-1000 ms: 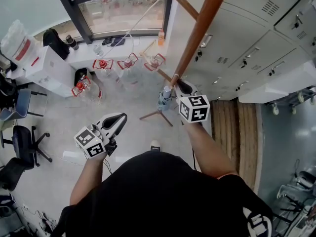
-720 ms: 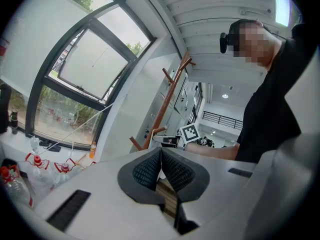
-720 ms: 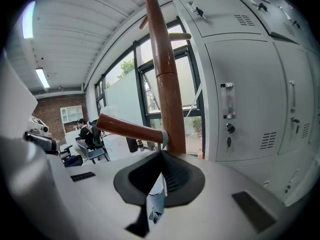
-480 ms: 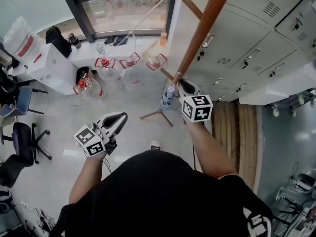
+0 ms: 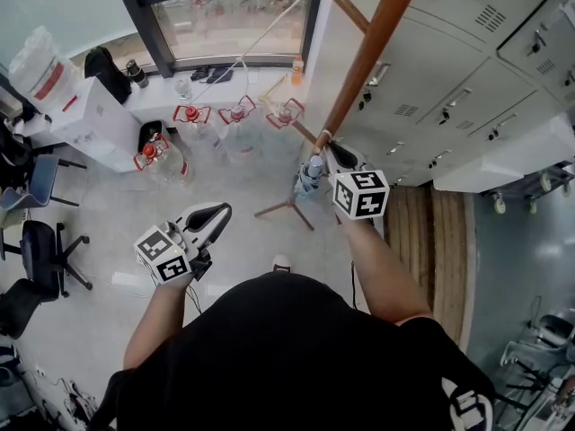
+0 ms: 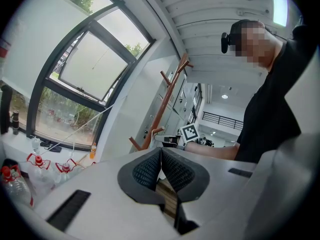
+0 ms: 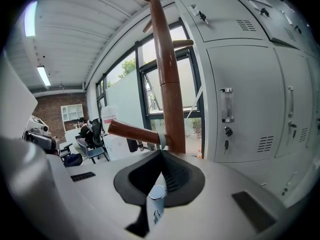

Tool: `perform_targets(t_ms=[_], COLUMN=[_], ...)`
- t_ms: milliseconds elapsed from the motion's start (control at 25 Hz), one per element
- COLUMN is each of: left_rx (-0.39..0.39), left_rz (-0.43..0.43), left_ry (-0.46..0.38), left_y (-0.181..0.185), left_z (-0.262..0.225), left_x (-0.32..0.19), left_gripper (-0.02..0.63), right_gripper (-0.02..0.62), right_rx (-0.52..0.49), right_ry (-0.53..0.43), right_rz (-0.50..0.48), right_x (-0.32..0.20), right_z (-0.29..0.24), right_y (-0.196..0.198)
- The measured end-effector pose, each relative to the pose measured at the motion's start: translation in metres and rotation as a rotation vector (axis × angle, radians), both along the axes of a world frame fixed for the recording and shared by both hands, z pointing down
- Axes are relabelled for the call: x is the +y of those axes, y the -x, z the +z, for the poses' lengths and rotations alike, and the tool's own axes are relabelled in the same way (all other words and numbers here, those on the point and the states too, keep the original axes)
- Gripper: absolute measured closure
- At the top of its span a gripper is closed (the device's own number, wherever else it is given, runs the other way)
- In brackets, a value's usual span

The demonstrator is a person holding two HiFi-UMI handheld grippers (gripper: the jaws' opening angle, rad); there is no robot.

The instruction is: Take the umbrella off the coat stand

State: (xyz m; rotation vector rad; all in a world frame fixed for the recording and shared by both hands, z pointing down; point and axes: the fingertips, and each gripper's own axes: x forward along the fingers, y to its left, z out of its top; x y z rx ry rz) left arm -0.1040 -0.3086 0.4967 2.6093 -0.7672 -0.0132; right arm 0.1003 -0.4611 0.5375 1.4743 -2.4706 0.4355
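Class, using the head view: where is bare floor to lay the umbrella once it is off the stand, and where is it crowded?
Bare floor lies between the water jugs, the office chairs and the left gripper. The wooden strip along the lockers is bare. Crowded: the jugs under the window and the coat stand legs below the umbrella.

The pale grey floor bears the coat stand on its splayed wooden feet, with red-capped clear water jugs near it below the window. A dark office chair stands at the left, and wooden boards run along the lockers
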Motion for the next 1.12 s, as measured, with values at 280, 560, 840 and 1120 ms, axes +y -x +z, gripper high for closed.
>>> perform_targets(t_ms=[280,560,840,1120], left_rx=[0.003,0.007,0.014,0.02], left_rz=[0.004,0.007,0.006,0.012], left_ry=[-0.003,-0.01,-0.008,-0.005], left_y=[0.004,0.007,0.012,0.017], left_z=[-0.003,-0.007,-0.008,-0.01], left_x=[0.008,0.02,0.033,0.043], left_gripper=[0.583,0.583,0.583,0.583], right_gripper=[0.58,0.58,0.58,0.58], right_rx=[0.007,0.009,0.008,0.006], right_ry=[-0.009,-0.025,-0.035,-0.047], right_rz=[-0.003,-0.01,-0.022,-0.027], right_x=[0.008,0.019,0.033,0.044], right_z=[-0.006,-0.017,-0.022,-0.031], right_y=[0.003,0.004,0.013,0.017])
